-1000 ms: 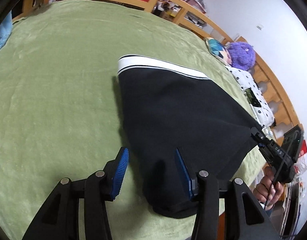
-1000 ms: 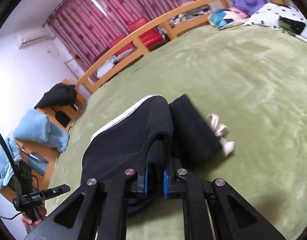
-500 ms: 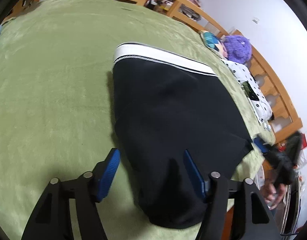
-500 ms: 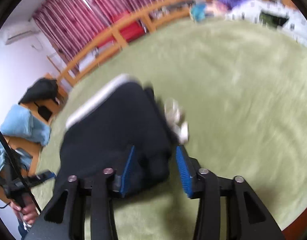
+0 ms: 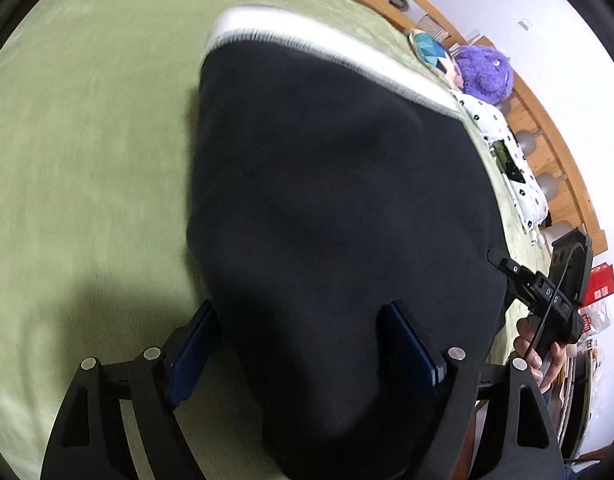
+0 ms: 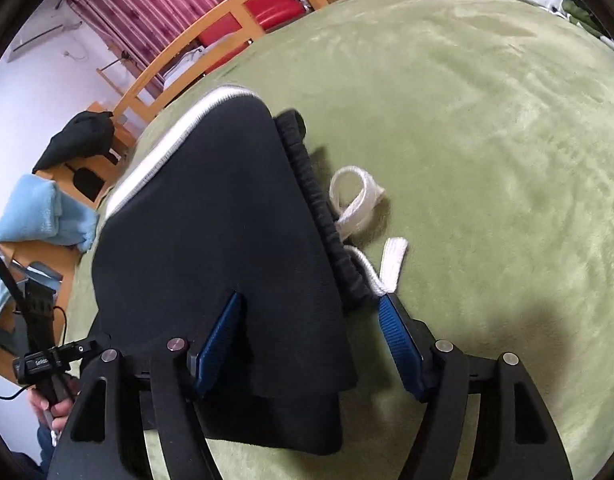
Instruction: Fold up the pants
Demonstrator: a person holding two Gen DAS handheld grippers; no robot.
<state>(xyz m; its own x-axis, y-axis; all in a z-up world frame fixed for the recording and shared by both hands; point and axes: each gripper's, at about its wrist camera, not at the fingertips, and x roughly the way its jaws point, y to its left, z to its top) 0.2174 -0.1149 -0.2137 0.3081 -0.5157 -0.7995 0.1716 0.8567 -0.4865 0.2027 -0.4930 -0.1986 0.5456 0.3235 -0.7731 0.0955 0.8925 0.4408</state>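
Tongs come nearest in both wrist views, and both pairs are released and widening, pads pressing on nothing. The left tongs (image 5: 303, 356) straddle the near, rounded end of the black pants (image 5: 339, 216): cloth lies between the blue pads, but neither pad bites on it. The right tongs (image 6: 311, 344) stand the same way over the near corner of the folded stack, one pad above the black top layer, the other just beside the gathered waistband (image 6: 319, 204) and the white drawstring (image 6: 359, 200) that spills out of it.

The pants lie flat on the green blanket (image 5: 87, 140) of the bed, folded over themselves into a broad dark slab. Its long axis runs away from both pairs of tongs, toward a white side stripe (image 5: 327, 52) along the far edge. In the right view the top layer sits a little short of the layer beneath at the near end.

Judged from this, the fold just laid looks set down, and the next fold would carry the near end forward over the far one; both hands sit at that near end, about equally close.

Beyond the pants lie a spotted pillow (image 5: 503, 148), a purple plush toy (image 5: 485, 74) and the wooden bed rail (image 5: 555, 148); red curtains (image 6: 159, 4) hang farther off.
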